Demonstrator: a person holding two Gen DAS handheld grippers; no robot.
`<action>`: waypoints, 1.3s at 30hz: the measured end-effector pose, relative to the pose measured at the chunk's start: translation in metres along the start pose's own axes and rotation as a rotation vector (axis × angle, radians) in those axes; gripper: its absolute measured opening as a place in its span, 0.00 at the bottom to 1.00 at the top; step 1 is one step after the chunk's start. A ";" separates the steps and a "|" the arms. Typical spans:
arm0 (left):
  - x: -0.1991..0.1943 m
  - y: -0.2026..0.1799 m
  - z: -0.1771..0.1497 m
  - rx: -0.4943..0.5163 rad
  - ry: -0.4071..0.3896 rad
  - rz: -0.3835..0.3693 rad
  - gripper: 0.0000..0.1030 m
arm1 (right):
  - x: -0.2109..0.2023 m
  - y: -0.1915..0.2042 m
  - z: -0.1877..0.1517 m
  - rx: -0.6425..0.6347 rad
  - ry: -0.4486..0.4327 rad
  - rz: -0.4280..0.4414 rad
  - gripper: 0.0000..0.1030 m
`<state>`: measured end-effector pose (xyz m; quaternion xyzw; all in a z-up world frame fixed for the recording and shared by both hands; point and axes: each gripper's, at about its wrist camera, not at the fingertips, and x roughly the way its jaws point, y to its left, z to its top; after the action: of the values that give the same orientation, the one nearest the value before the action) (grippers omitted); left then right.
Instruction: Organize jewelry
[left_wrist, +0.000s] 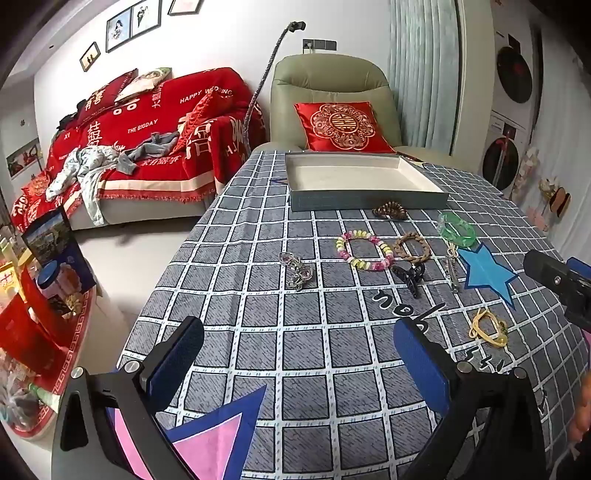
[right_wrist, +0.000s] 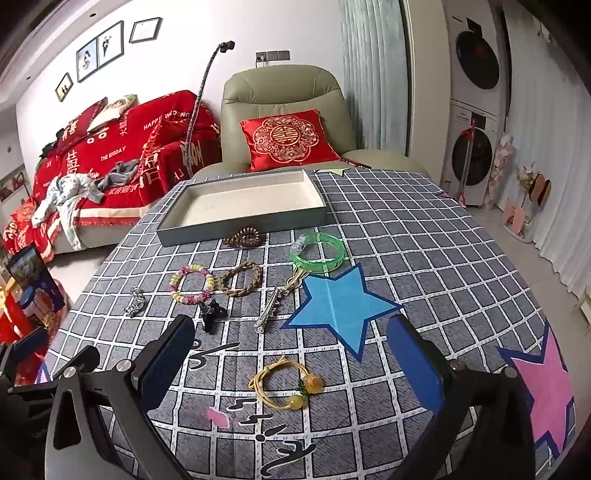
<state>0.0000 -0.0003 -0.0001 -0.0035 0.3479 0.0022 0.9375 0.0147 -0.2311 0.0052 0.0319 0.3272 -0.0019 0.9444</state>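
1. The right hand-held gripper (right_wrist: 291, 363) hangs above the table (right_wrist: 424, 240) with its jaws spread wide and nothing between the pads; the left hand-held gripper (left_wrist: 295, 363) is likewise released and empty.
2. The yellow cord bracelet (right_wrist: 286, 384) lies flat on the table directly ahead of the right hand-held gripper, framed between its two fingers and nearest of all the pieces.
3. Its loop stretches crosswise to the fingers, with the beads at its right end.
4. From the left hand-held gripper the same bracelet sits off to the right, beyond its right finger, so the right hand is judged the nearer.
5. The tray (right_wrist: 184, 229) waits empty, farther ahead of the right hand-held gripper and slightly left, past the beaded bracelet (right_wrist: 190, 282), the braided ring (right_wrist: 242, 278) and the green bangle (right_wrist: 319, 253).
6. The likely move is a short descent straight onto the bracelet.
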 end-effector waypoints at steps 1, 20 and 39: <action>0.000 0.000 0.000 0.000 0.000 0.001 1.00 | 0.000 0.000 0.000 0.001 0.000 0.002 1.00; -0.002 0.003 0.001 0.002 -0.005 0.003 1.00 | 0.000 0.001 -0.003 0.007 0.001 0.003 1.00; -0.002 -0.002 -0.001 0.010 -0.009 0.010 1.00 | -0.001 -0.001 -0.004 0.009 0.002 0.005 1.00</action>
<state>-0.0019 -0.0021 0.0002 0.0031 0.3439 0.0054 0.9390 0.0115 -0.2319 0.0026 0.0371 0.3283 -0.0010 0.9438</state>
